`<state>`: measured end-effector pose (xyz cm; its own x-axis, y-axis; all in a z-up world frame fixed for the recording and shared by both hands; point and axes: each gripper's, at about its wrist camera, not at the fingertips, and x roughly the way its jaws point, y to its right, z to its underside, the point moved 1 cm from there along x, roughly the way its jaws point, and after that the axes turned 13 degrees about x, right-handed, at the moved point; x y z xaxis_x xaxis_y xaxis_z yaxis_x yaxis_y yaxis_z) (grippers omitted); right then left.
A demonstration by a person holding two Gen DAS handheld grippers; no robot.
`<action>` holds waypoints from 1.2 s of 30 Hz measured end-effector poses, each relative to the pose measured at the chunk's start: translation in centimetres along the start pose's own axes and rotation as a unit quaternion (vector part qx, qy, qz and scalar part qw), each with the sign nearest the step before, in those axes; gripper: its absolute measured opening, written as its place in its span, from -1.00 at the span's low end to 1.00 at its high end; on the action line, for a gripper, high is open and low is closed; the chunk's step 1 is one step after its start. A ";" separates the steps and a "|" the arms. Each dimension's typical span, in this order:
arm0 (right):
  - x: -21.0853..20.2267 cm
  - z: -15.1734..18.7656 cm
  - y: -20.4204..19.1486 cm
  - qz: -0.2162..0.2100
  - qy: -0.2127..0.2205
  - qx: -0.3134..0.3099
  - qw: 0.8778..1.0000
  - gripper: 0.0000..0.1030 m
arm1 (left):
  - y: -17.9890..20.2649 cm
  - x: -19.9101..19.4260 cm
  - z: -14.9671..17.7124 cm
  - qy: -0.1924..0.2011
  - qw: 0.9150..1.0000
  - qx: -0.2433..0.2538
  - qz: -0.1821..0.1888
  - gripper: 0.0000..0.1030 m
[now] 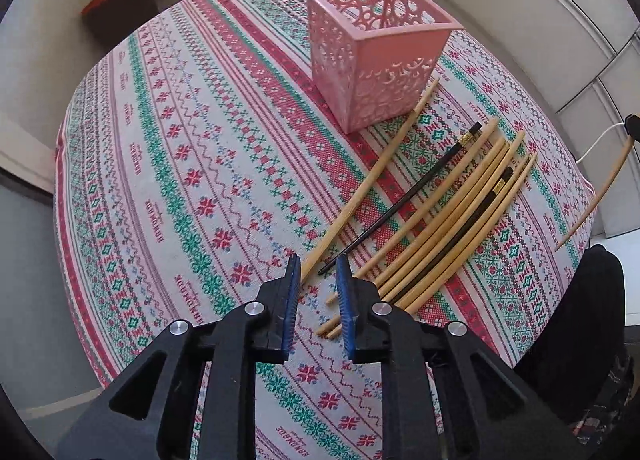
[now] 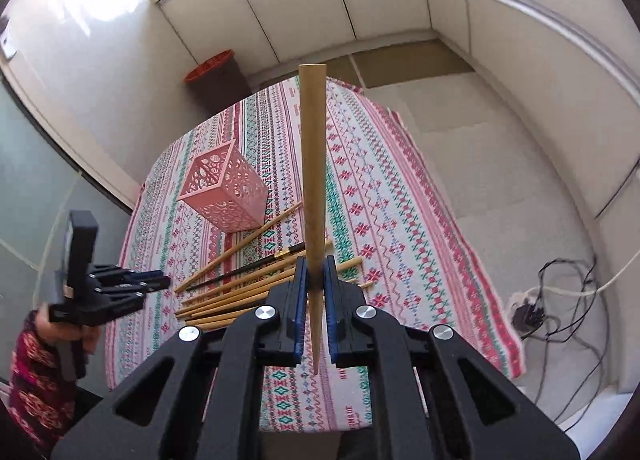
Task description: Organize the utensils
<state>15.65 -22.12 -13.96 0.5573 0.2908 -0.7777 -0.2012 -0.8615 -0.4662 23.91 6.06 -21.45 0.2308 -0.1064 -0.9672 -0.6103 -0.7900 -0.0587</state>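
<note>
A pink perforated holder (image 1: 376,56) stands upright on the patterned tablecloth (image 1: 192,164); it also shows in the right wrist view (image 2: 226,192). Several wooden chopsticks (image 1: 452,216) and two black ones (image 1: 404,200) lie beside it, also in the right wrist view (image 2: 240,284). My left gripper (image 1: 318,264) is open and empty, just above the near tips of the chopsticks. My right gripper (image 2: 316,266) is shut on one wooden chopstick (image 2: 313,164) and holds it high above the table; this chopstick shows at the right edge of the left wrist view (image 1: 600,192).
A dark bin with an orange rim (image 2: 212,72) stands on the floor beyond the table. Cables and a plug (image 2: 532,312) lie on the floor to the right. White cabinets line the walls. The left gripper shows in the right wrist view (image 2: 156,282).
</note>
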 end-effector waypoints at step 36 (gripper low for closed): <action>-3.1 0.9 -1.6 -0.030 0.017 -0.001 0.999 -0.84 | 3.5 -5.7 3.1 0.118 0.985 0.124 -0.023 -0.83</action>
<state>13.55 -21.29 -11.17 0.5954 0.3274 -0.7337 -0.1644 -0.8443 -0.5101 18.10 5.76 -16.90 0.4147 -0.2334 -0.8795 -0.7541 -0.6292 -0.1886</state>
